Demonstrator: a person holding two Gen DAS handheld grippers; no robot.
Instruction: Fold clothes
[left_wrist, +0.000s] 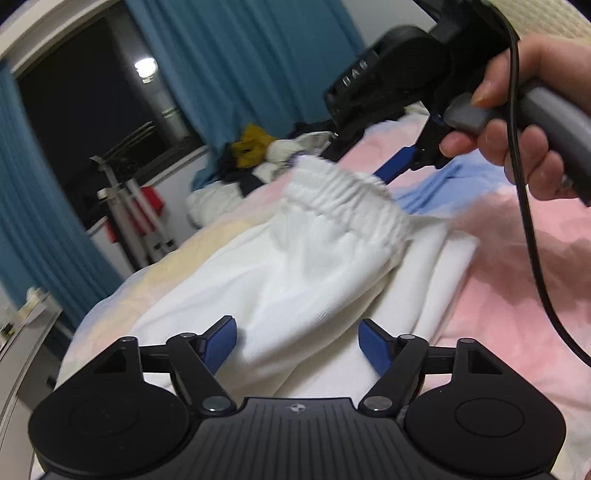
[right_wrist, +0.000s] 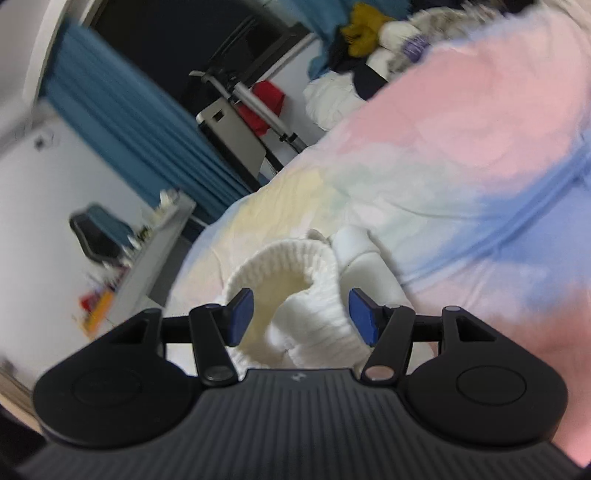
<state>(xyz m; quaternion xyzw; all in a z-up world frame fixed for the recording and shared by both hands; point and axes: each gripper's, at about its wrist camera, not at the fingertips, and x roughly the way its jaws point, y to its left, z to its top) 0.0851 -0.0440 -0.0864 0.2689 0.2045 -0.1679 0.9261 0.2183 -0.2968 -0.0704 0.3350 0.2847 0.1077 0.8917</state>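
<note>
From my left wrist camera, the left gripper hangs over a white garment spread on the bed. Its blue pads stand spread apart, with cloth lying beneath and between them but not pressed by either pad. The garment's gathered elastic band lies at the far end, ruffled and raised. Past it I see the right gripper, held by a hand wrapped round a grey handle, a black cable trailing down. One blue finger of it reaches to the band's far edge; I cannot tell from here whether it touches. A heap of clothes sits at the far end of the bed, blue curtains behind.

From my right wrist camera, blurred, the right gripper has its pads spread. The elastic band curls up in a loop between them; the left pad sits just beside the cloth, the right pad shows a gap. The bed is pink, blue and pale yellow. A red item hangs on a rack beyond.
</note>
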